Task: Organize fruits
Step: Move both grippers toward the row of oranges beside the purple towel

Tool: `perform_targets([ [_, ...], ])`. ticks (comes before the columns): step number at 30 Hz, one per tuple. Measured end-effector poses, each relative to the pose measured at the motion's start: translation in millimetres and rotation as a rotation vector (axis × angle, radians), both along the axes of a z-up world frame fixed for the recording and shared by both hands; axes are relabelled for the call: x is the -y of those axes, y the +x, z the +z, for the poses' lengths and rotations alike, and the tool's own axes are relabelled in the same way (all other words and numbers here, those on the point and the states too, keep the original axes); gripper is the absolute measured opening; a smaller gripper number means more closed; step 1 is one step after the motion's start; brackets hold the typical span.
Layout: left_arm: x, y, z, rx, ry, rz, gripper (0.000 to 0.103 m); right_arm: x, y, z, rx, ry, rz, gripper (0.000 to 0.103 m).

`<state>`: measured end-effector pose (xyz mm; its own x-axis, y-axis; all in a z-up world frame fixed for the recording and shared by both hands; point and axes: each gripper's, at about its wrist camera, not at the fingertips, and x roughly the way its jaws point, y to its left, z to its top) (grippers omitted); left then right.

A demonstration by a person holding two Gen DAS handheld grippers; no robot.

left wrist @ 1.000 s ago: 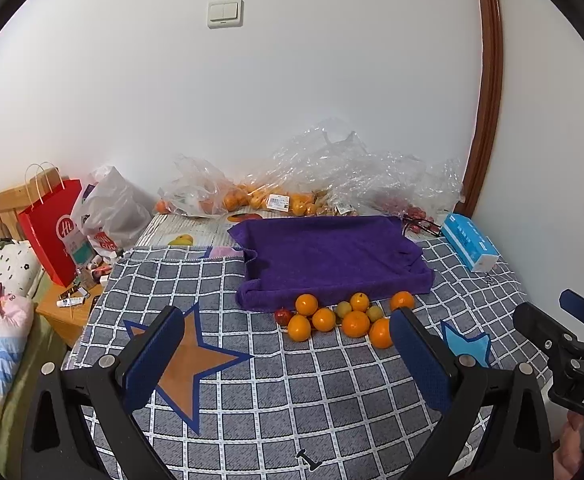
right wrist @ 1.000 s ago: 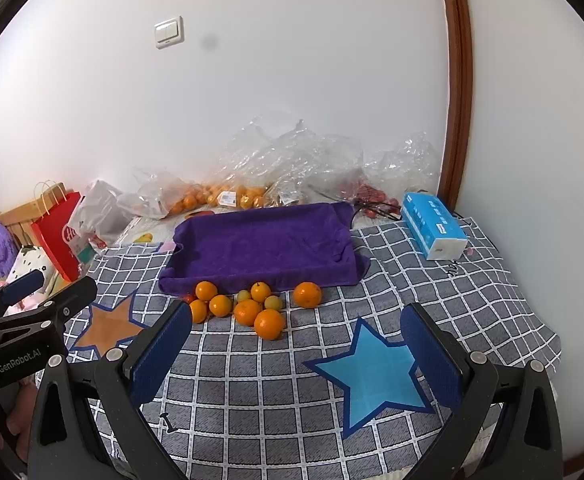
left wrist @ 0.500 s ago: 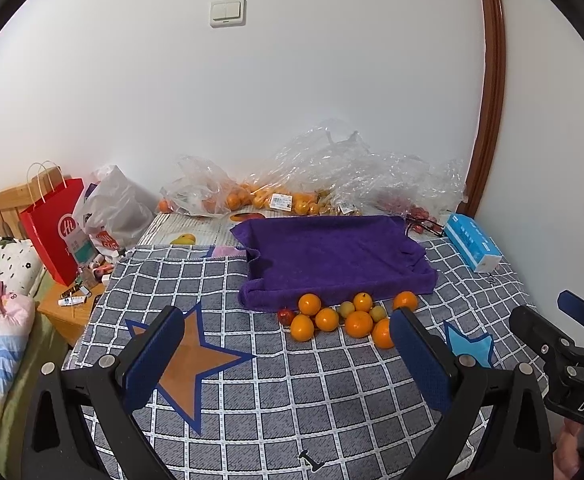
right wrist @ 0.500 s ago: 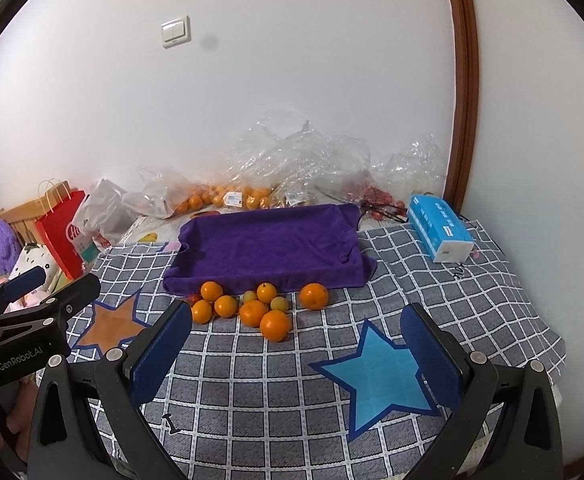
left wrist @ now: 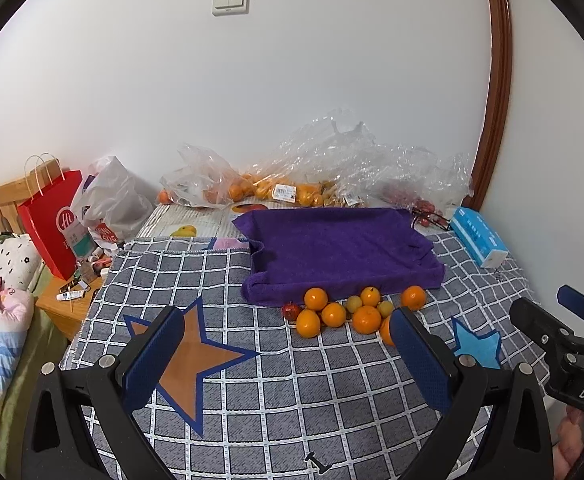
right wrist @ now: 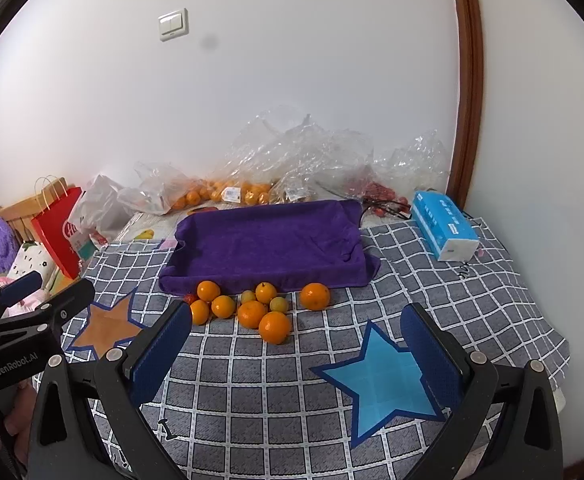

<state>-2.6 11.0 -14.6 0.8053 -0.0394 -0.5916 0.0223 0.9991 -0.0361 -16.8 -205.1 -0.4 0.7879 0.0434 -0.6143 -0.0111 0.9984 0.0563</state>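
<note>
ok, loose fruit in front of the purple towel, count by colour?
Oranges: 7
Yellow-green fruit: 2
Red fruit: 1
Total: 10

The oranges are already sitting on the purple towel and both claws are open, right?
Not quite. The oranges are on the checked blanket just in front of the purple towel, not on it; the towel has nothing on it. The right wrist view shows this. Both the left claw and right claw are open.
</note>
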Motion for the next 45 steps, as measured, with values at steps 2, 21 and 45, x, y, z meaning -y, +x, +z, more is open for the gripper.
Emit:
perform_targets([
  [2,-2,4,-4,-0.004,0.0,-0.002,0.103,-3,4,-4,-0.009,-0.024,-0.005,0.103],
  [21,-31,61,-55,-0.091,-0.015,0.001,0.103,-4,71,-68,-0.12,-0.028,-0.051,0.103],
  [45,-66,117,-124,-0.2,-0.007,-0.015,0.1,8,125,-142,-0.193,0.053,-0.031,0.077],
])
